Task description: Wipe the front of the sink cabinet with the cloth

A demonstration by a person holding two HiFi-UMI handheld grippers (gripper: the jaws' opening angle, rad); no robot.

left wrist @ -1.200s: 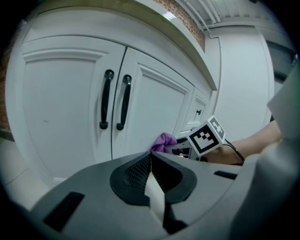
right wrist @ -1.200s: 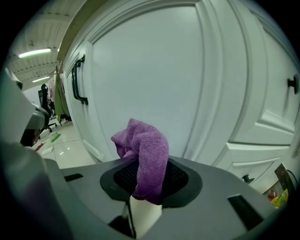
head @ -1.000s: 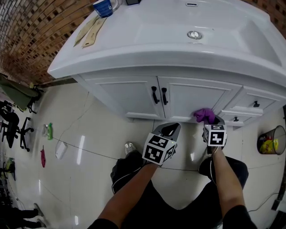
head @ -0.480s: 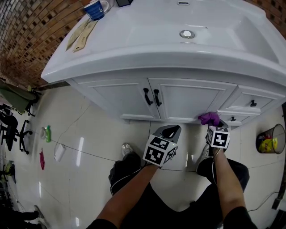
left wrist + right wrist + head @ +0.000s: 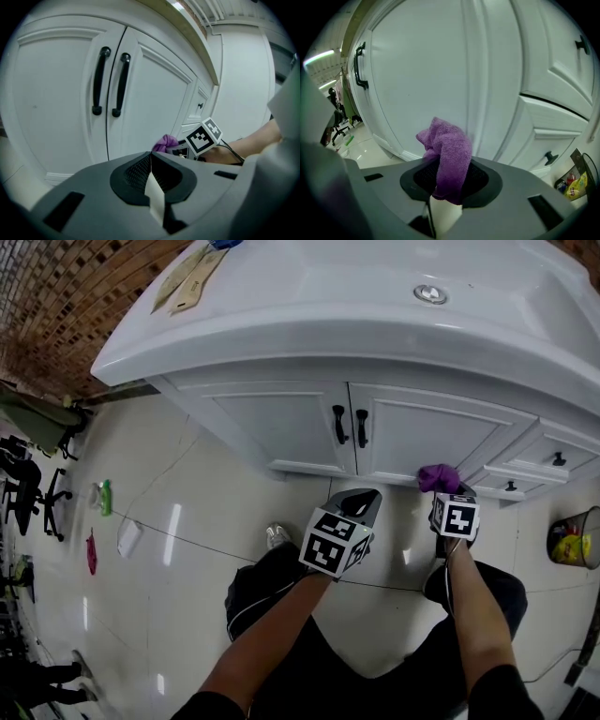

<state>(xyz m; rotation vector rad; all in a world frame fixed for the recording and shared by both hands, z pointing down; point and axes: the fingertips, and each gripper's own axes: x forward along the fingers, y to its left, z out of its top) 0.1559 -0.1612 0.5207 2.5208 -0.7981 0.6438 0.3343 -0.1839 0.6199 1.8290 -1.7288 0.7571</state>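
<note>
Here, fingers of right gripper (image 5: 443,187) pinch cloth (image 5: 449,152) by cabinet (image 5: 436,70); left gripper (image 5: 151,157) fingers closed.

A wall of brown brick (image 5: 52,306) runs along the upper left and meets a glossy floor of pale tiles (image 5: 197,521), which throws back bright streaks of light (image 5: 172,532) in front of the white sink cabinet (image 5: 281,423). Black office chairs (image 5: 33,498) stand at the left edge, with a green bottle (image 5: 105,497) and what may be a pink rag (image 5: 91,552) on the tiles nearby. A wire waste basket (image 5: 574,538) sits at the far right, and the right gripper view catches a bright strip light (image 5: 318,57).
</note>
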